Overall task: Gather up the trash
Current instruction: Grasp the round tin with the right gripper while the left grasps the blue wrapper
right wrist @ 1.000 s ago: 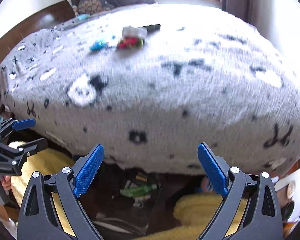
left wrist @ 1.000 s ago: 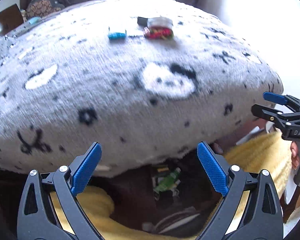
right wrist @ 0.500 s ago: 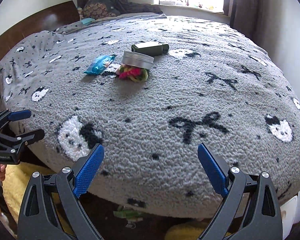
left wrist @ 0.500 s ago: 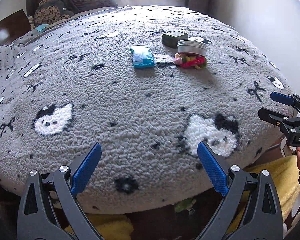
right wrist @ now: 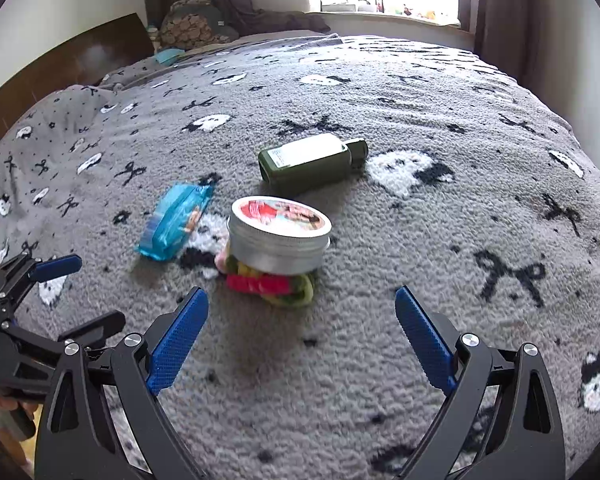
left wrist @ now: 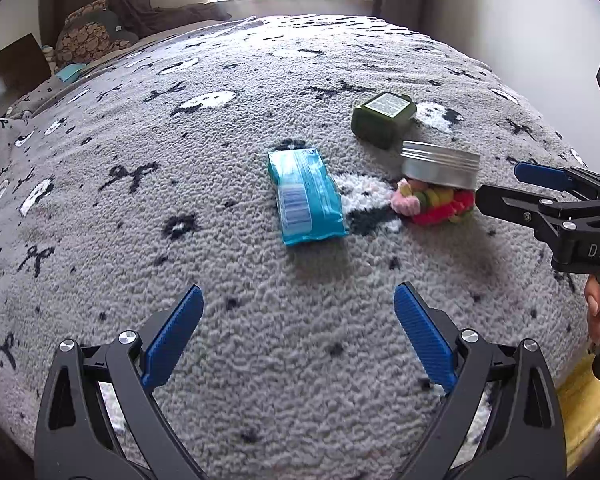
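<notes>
We hold both grippers low over the grey blanket [left wrist: 100,208], each with its fingers wide apart and nothing between them. In the left wrist view the left gripper [left wrist: 298,338] sits at the bottom centre, and the blue wrapper [left wrist: 304,196] lies flat just above it, in the middle of the frame. That wrapper looks like the clearest piece of trash, so we judge it the thing to take first. To its right the round tin [left wrist: 440,166] rests on a heap of bright hair ties [left wrist: 436,202], and the green bottle [left wrist: 382,118] lies behind them. The right gripper [right wrist: 300,336] faces the tin from the bottom of its own view.

For a clean pick we come down along the wrapper's long axis and close across its narrow width. The fleece is soft and the wrapper is thin, so we press the tips slightly into the pile to get under the edges. We keep clear of the hair ties beside it.
</notes>
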